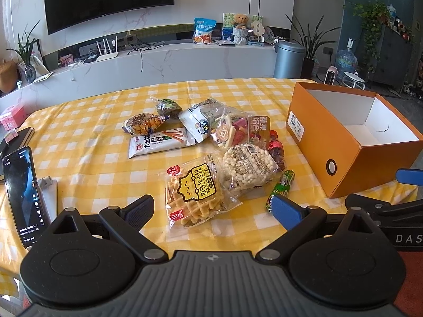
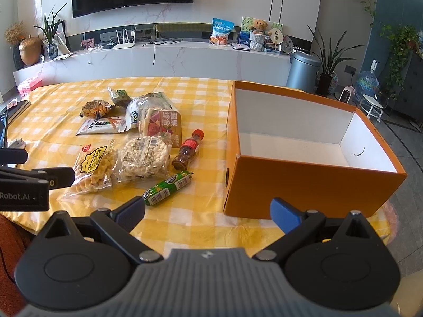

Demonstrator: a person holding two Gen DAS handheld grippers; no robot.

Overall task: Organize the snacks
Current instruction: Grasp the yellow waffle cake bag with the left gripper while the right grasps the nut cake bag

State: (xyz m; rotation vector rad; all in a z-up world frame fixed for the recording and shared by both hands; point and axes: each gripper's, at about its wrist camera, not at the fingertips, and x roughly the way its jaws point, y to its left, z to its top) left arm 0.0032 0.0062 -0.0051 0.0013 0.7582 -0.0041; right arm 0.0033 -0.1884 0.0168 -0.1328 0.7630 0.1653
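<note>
Several snack packs lie on the yellow checked tablecloth (image 1: pixel 79 132): a waffle pack (image 1: pixel 194 194), a puffed rice cake pack (image 1: pixel 248 166), a green sausage stick (image 1: pixel 281 189), a small cola bottle (image 1: pixel 276 148), a dried fruit bag (image 1: pixel 238 130) and a long white stick pack (image 1: pixel 161 142). An empty orange box (image 1: pixel 343 142) stands at the right. My left gripper (image 1: pixel 212 210) is open just in front of the waffle pack. My right gripper (image 2: pixel 207 212) is open, with the sausage stick (image 2: pixel 168 187) just beyond its left finger and the orange box (image 2: pixel 304 182) at its right.
A phone (image 1: pixel 22 195) on a stand stands at the table's left edge, with a dark notebook (image 1: pixel 18 137) behind it. A white TV bench (image 1: pixel 158 60) runs behind the table. A grey bin (image 1: pixel 288 59) and plants stand at the back right.
</note>
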